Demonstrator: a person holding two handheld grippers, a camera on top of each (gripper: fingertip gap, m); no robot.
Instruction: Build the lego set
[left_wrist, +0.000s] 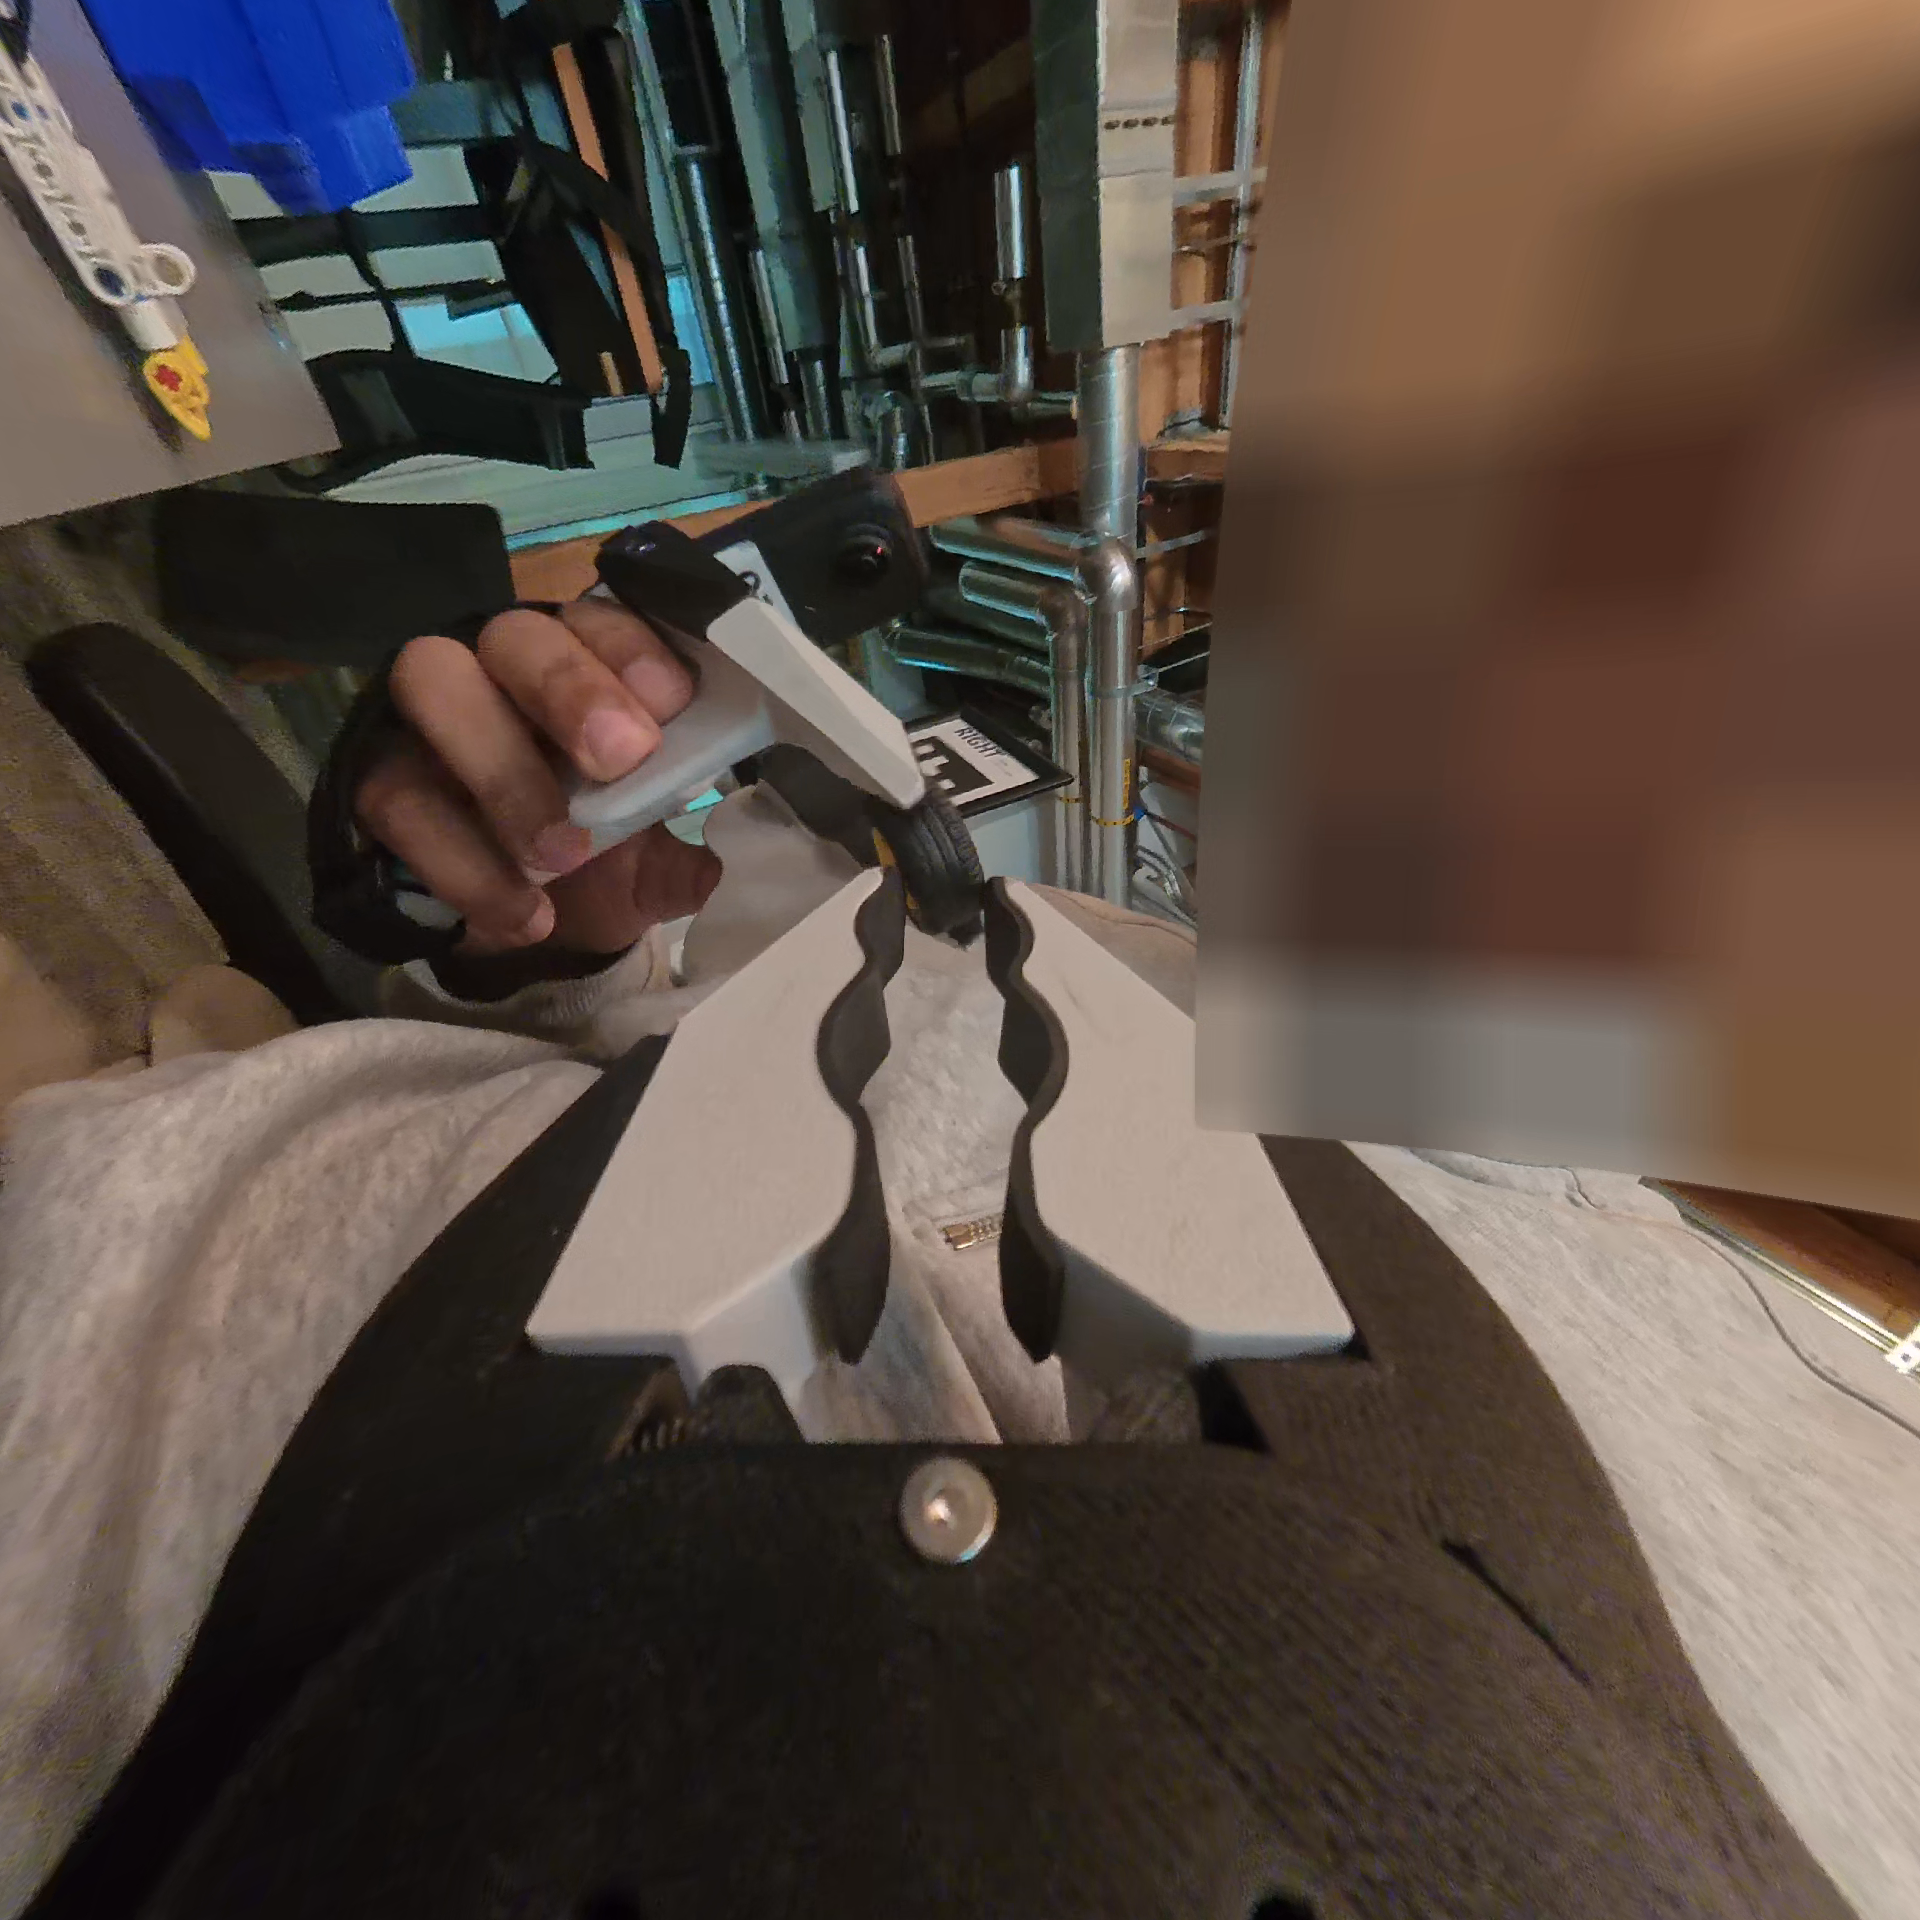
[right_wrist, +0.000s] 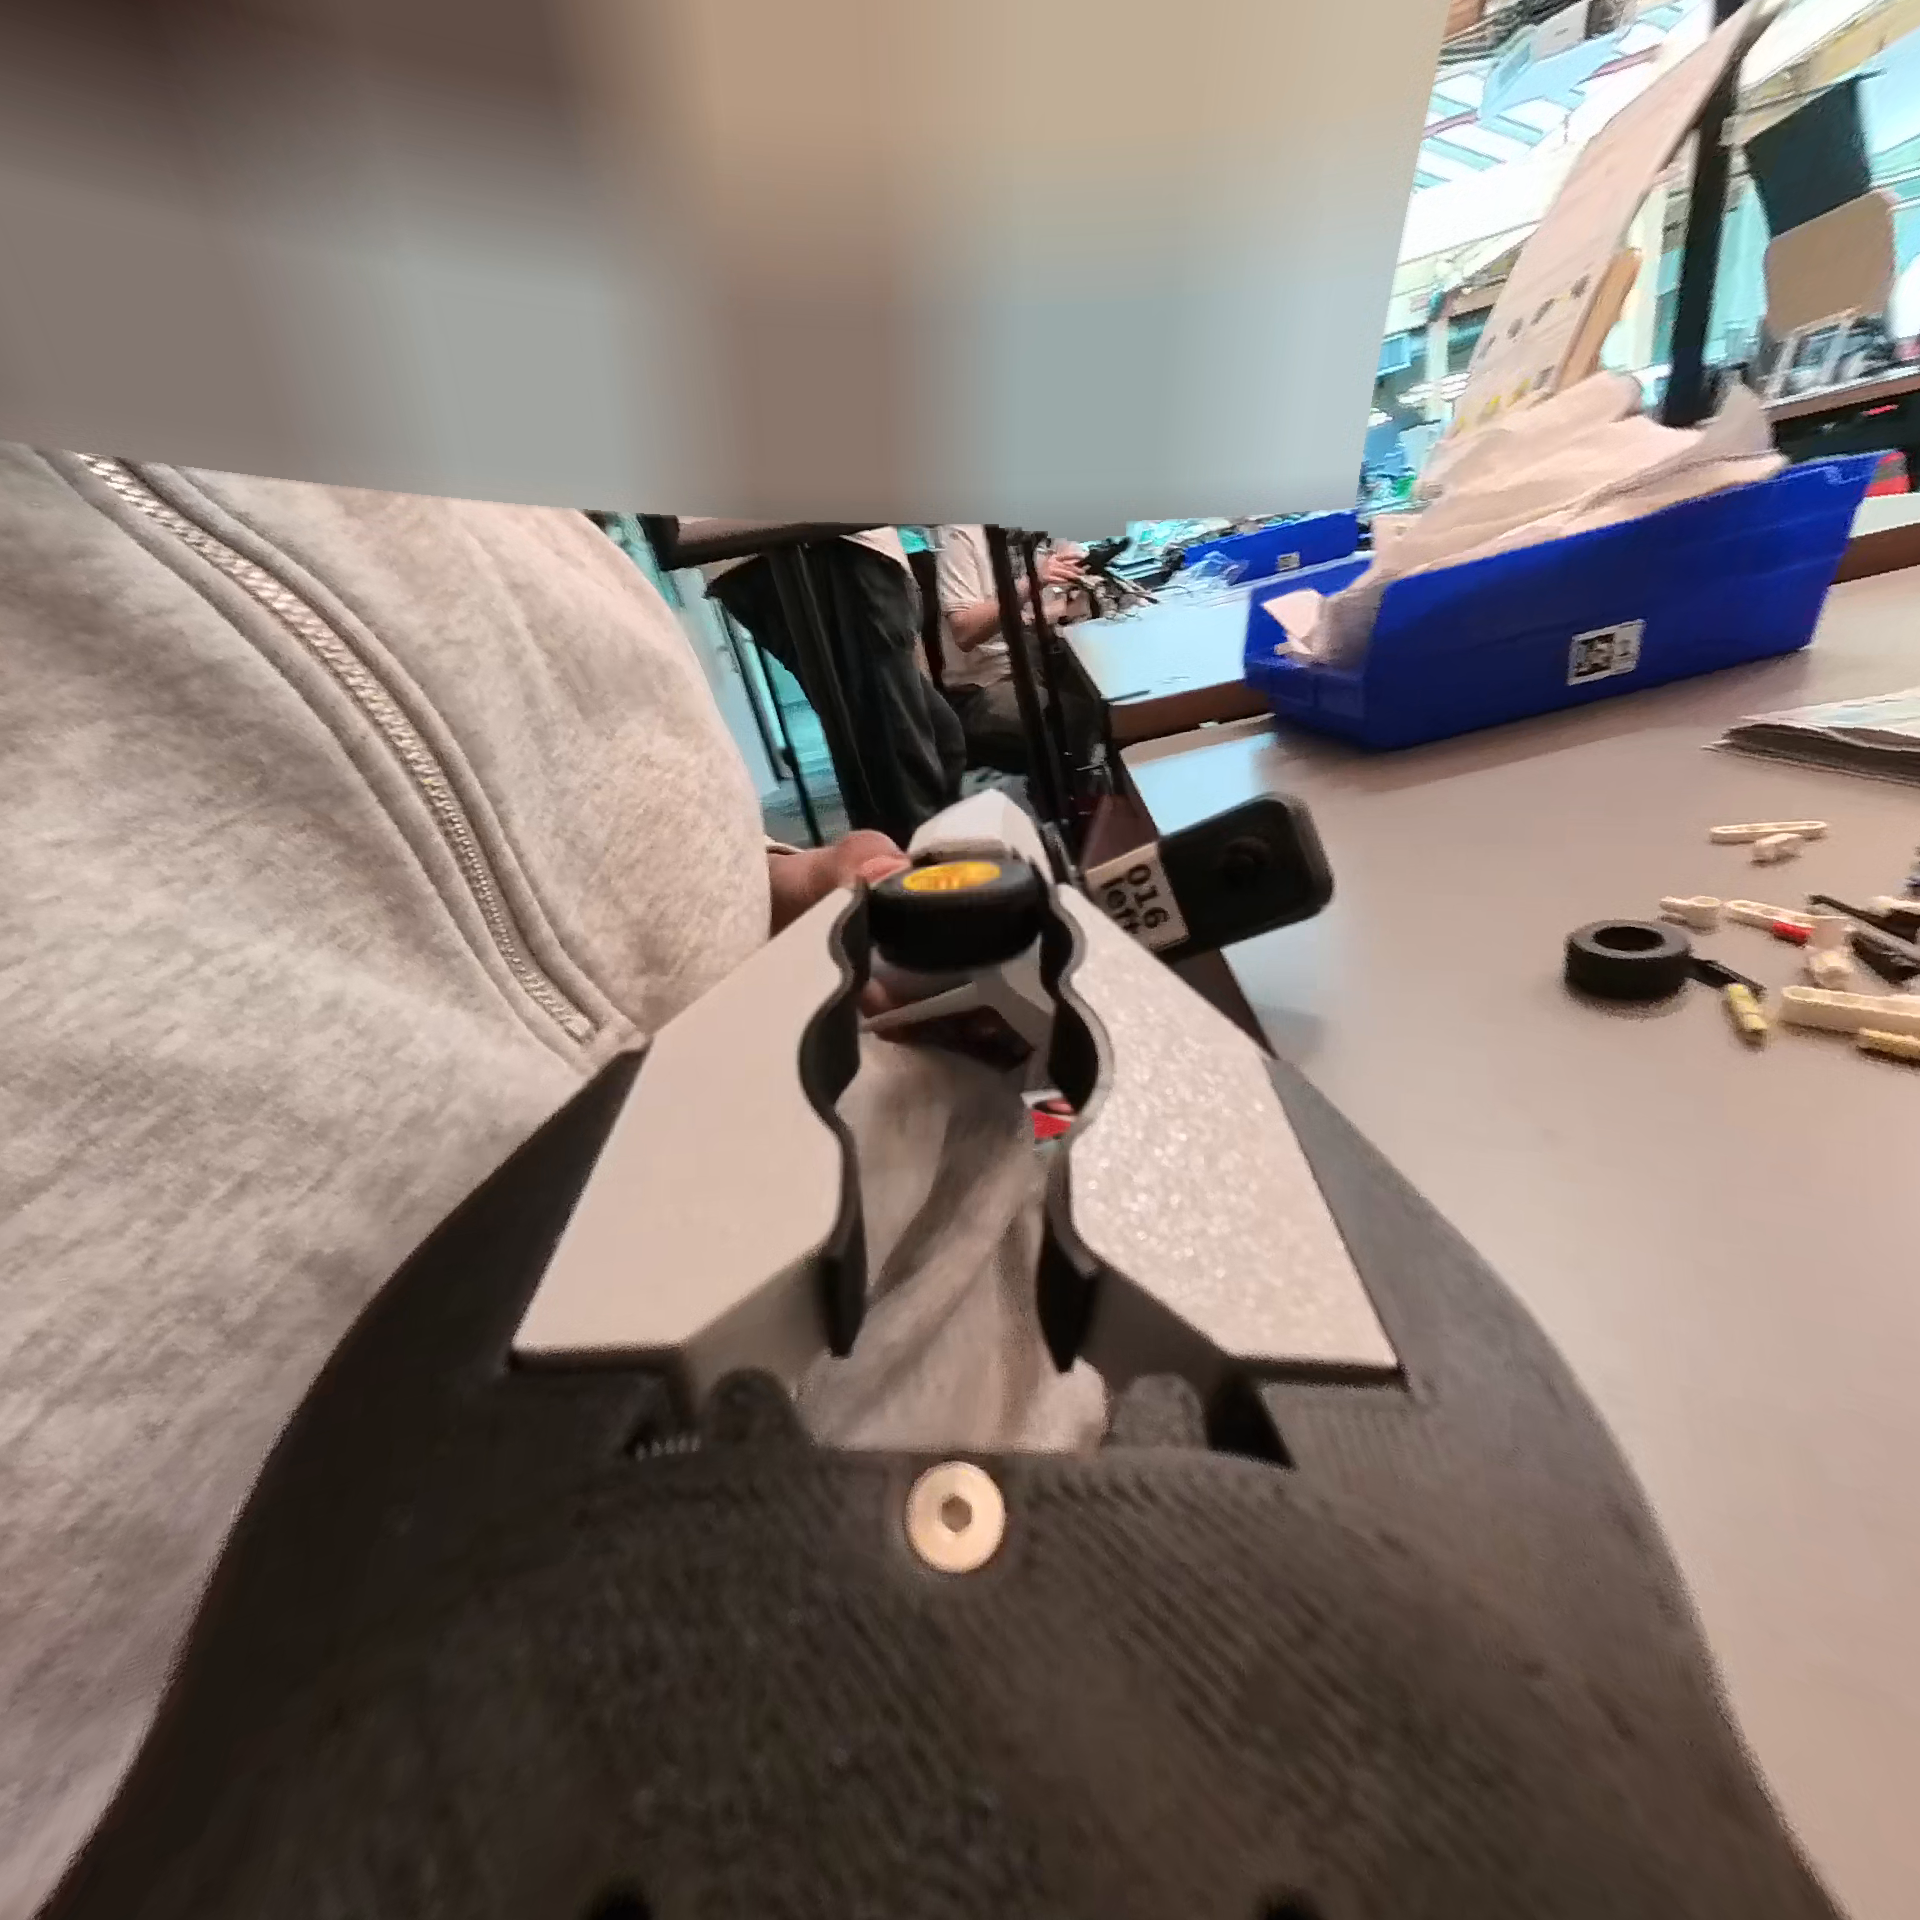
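A small wheel, black tyre on a yellow hub, is held in the air in front of a person's grey hoodie. My right gripper is shut on the tyre's tread. My left gripper has its tips closed on the wheel across its two flat faces. In the right wrist view the left gripper's white fingers show above and below the wheel. In the left wrist view the right gripper comes in from the upper left, held by a hand.
The grey table lies to the right, with a loose black tyre, several small white, black and yellow Lego pieces, a booklet and a blue bin. A white Lego beam assembly lies on the table.
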